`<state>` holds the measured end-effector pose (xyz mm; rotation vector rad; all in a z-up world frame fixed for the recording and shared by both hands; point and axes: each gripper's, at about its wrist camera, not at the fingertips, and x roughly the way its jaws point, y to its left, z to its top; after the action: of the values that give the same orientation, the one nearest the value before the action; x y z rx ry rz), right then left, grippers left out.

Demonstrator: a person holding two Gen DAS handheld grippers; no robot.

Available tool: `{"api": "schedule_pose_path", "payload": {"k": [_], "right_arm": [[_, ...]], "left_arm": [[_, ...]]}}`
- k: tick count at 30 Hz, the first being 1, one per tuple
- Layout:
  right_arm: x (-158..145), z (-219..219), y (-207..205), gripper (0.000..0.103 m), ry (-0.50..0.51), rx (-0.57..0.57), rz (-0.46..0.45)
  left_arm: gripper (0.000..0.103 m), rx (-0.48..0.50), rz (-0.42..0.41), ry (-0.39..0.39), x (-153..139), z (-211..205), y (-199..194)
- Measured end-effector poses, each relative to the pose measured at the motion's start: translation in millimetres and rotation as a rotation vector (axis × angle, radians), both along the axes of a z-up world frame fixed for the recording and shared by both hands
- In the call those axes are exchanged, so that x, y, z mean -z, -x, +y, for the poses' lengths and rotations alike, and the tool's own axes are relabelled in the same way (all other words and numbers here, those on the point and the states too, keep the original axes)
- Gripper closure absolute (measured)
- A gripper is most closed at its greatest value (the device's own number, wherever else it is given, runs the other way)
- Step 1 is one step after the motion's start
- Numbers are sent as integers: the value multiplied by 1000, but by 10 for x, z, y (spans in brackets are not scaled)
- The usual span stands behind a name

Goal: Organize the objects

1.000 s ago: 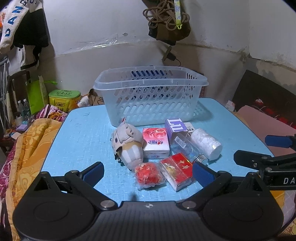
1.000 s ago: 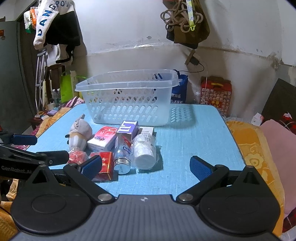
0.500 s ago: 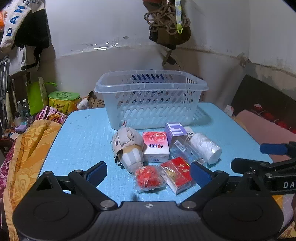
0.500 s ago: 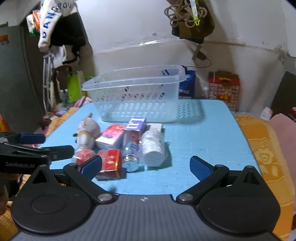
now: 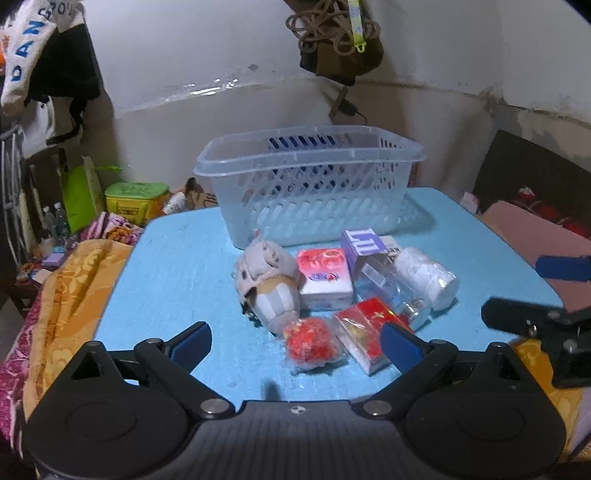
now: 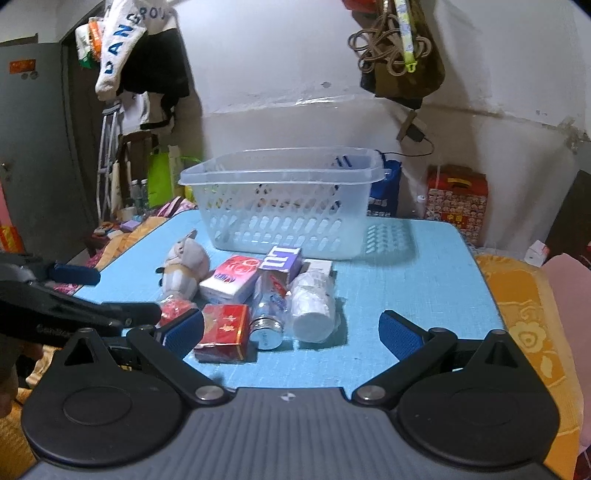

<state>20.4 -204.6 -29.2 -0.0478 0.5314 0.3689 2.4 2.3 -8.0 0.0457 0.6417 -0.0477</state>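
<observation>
A clear plastic basket [image 5: 310, 192] [image 6: 284, 218] stands at the back of the blue table [image 5: 177, 273] [image 6: 402, 269]. In front of it lie a grey plush toy [image 5: 267, 282] [image 6: 184, 269], a pink tissue pack [image 5: 323, 277] [image 6: 232, 278], a purple box [image 5: 362, 245] [image 6: 282, 260], a clear bottle [image 5: 391, 291] [image 6: 269, 306], a white roll [image 5: 426, 273] [image 6: 314, 302], a red box [image 5: 365, 332] [image 6: 223, 328] and a red wrapped ball [image 5: 310, 339] [image 6: 173, 308]. My left gripper [image 5: 297, 341] is open and empty, just before the ball. My right gripper [image 6: 291, 332] is open and empty, before the bottle and roll.
Orange bedding lies to the left of the table [image 5: 62, 295] and to its right [image 6: 524, 314]. A green tin [image 5: 135, 197] and a red gift box [image 6: 456, 199] sit behind the table. Clothes [image 6: 136, 55] and a rope bundle [image 5: 332, 33] hang on the wall.
Both grippers have drifted slightly, changing the view a little. The objects on the table have not moved, and both grippers stay open.
</observation>
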Motion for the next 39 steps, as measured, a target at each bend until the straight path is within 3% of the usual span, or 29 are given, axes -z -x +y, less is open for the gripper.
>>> {"api": "schedule_pose_path", "payload": {"k": [7,13,39], "right_arm": [[5,-17,-2,0,-7,4,6],[3,-28,-17,0,-15,7,17],[-30,-66,-6,0,-57,4,-6]], "left_arm": [[4,7,-46,34,-62,7,79],[4,-18,-25,64,-54,63,45],[4,-3,-23,41,-50,19,60]]}}
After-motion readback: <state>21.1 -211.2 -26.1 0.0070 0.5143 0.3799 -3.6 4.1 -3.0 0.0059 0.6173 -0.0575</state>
